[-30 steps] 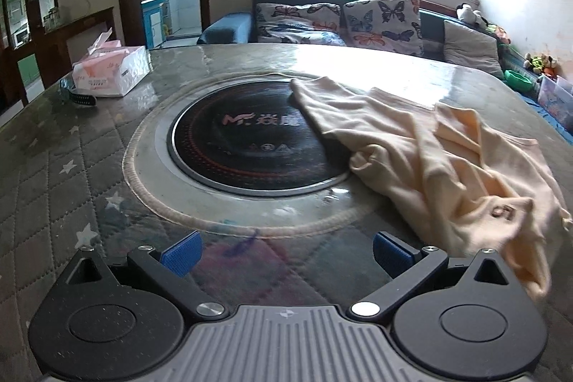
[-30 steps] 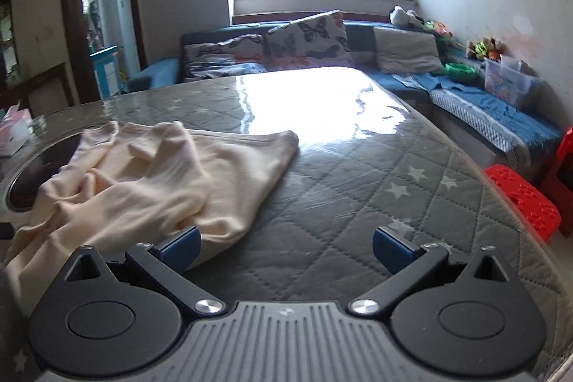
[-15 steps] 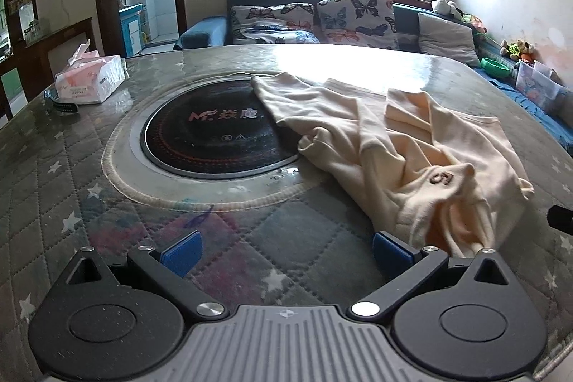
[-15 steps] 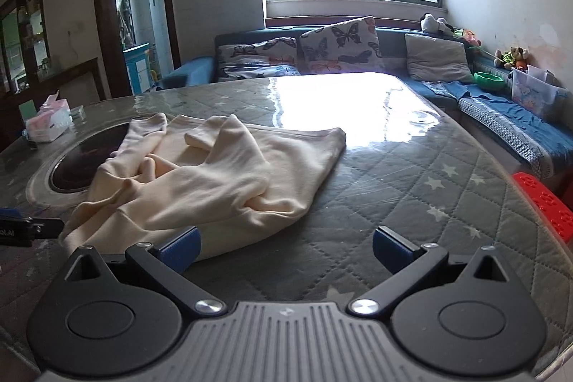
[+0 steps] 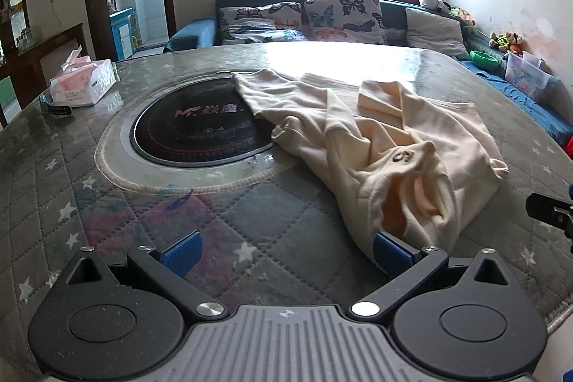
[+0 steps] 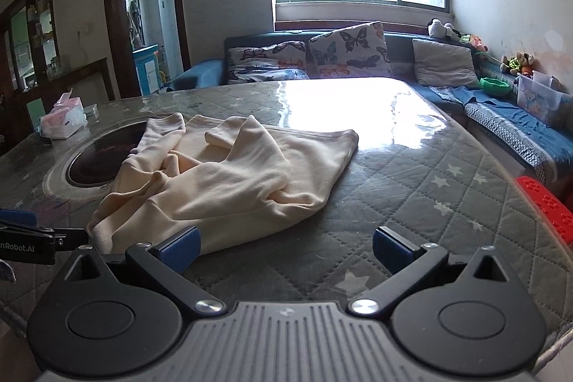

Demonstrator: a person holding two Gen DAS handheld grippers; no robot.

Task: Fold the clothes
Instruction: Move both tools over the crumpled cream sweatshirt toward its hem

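While both tools sit low at the near edge of the bench, the scene reads as follows.

Left hand-held gripper [image 5: 284,247]: bottom centre of the left wrist view, blue-padded fingers spread wide apart, nothing between them; its right pad lies just beside the near hem of the garment.
Right hand-held gripper [image 6: 284,247]: bottom centre of the right wrist view, fingers likewise wide apart and empty; its left pad sits at the garment's near edge, though contact cannot be told.
Cream sweatshirt [image 5: 386,145]: crumpled on the bench, centre to right of the left view, one sleeve reaching up-left over the rim of the black disc; a small dark "5" shows on a raised fold. In the right view it fills the centre-left [image 6: 232,181].
Bench [image 5: 107,203]: covered by a grey quilted star-print cloth under a glossy clear sheet.
Induction cooktop [image 5: 193,135]: round, black, set in the bench, left of centre.
Tissue box [image 5: 84,83]: pink and white, upper left, well apart from the garment.
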